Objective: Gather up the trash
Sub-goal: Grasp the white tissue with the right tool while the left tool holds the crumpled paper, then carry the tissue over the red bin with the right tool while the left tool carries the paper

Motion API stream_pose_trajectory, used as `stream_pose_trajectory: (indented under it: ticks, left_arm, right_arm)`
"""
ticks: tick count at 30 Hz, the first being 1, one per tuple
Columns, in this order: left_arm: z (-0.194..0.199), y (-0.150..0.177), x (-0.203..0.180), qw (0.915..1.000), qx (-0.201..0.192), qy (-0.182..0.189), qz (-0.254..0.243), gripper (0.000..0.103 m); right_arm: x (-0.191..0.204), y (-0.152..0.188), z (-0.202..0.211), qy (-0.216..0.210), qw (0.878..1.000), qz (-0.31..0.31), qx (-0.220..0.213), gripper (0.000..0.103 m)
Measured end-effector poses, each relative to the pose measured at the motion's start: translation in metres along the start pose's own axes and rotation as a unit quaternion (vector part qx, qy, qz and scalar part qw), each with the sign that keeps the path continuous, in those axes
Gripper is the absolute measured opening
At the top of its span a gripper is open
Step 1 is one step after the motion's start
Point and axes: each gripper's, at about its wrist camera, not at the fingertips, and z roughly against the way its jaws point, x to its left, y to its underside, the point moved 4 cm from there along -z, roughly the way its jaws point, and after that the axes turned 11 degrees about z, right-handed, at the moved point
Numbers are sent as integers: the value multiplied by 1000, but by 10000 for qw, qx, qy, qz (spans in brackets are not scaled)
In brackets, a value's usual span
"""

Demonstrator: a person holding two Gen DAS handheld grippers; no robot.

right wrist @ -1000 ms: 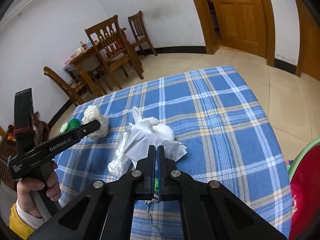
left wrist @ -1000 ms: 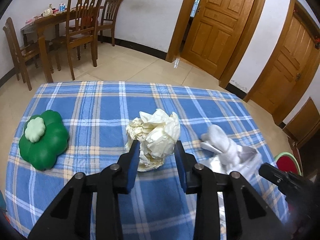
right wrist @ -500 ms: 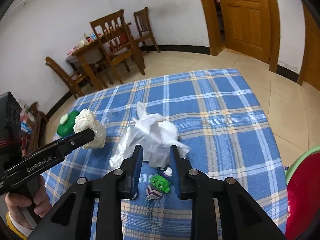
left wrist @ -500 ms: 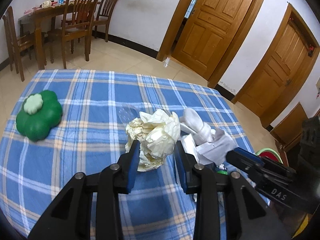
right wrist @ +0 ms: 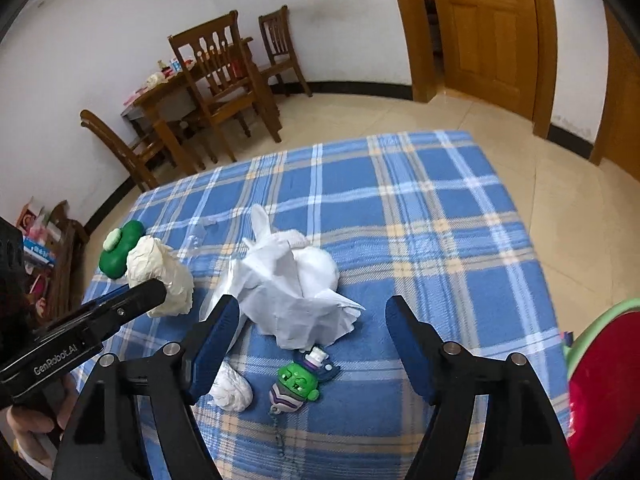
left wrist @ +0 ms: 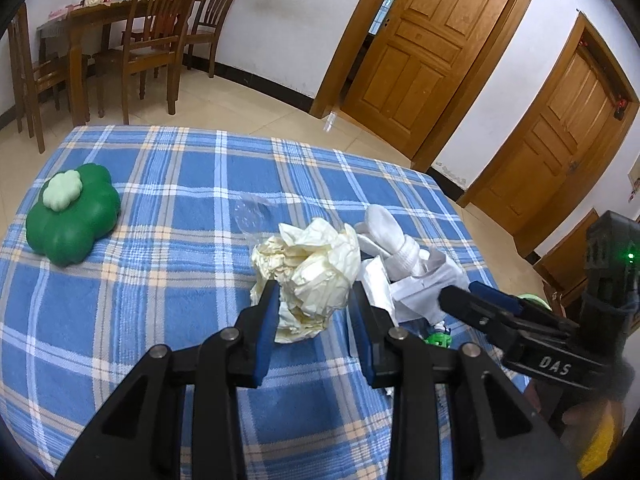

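Observation:
My left gripper [left wrist: 316,296] is shut on a crumpled cream paper ball [left wrist: 312,260], low over the blue plaid tablecloth [left wrist: 160,300]. The right wrist view shows that ball [right wrist: 160,276] at the left gripper's tip [right wrist: 154,290]. My right gripper [right wrist: 312,308] has its jaws opening wide, with nothing pressed between the pads. Just ahead of it lies a heap of white tissue [right wrist: 292,292], also in the left wrist view [left wrist: 400,260]. A small green toy keychain [right wrist: 298,380] and a small white wad [right wrist: 232,392] lie on the cloth between the fingers.
A green flower-shaped object [left wrist: 72,216] sits at the table's far left, and a clear plastic scrap [left wrist: 250,212] lies mid-table. A red bin with a green rim [right wrist: 600,400] stands off the table's right edge. Wooden chairs [left wrist: 156,36] and a table stand behind.
The right jaws went from shut to wide open, and the green keychain now lies on the cloth. The left gripper carried the paper ball rightward, close to the white tissue.

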Motion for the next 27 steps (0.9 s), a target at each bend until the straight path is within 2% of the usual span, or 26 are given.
stream_pose_trajectory:
  ticks: [5,6,7,9,12,15,27]
  left_arm:
    - [-2,1,0,10000,37,2,-6,34]
    - [-2,2,0,10000,41,5,-9,34]
    - [-2,2,-1,10000,39,5,-20,34]
    - [0,3,-2,10000,31,15,-35,34]
    - [4,6,-5,10000,19,44,-45,34]
    - [8,9,-8,10000,22,80,-38,34]
    - [43,32,-32,9995,-65,272,-134,34]
  right_arm:
    - [4,2,-13,-137,9998,-63,111,75]
    - [4,3,-15,-185,9997,-137,96,61]
    - [3,3,-16,-236,9995,-182,100,52]
    - [2,5,-17,-355,9989,-281,87,38]
    - [3,7,-11,-436,9987,-263,-15,25]
    - [6,8,3,-451,9985,-221,-195,22]
    - [13,25,78,-528,9952,-269,-775,22]
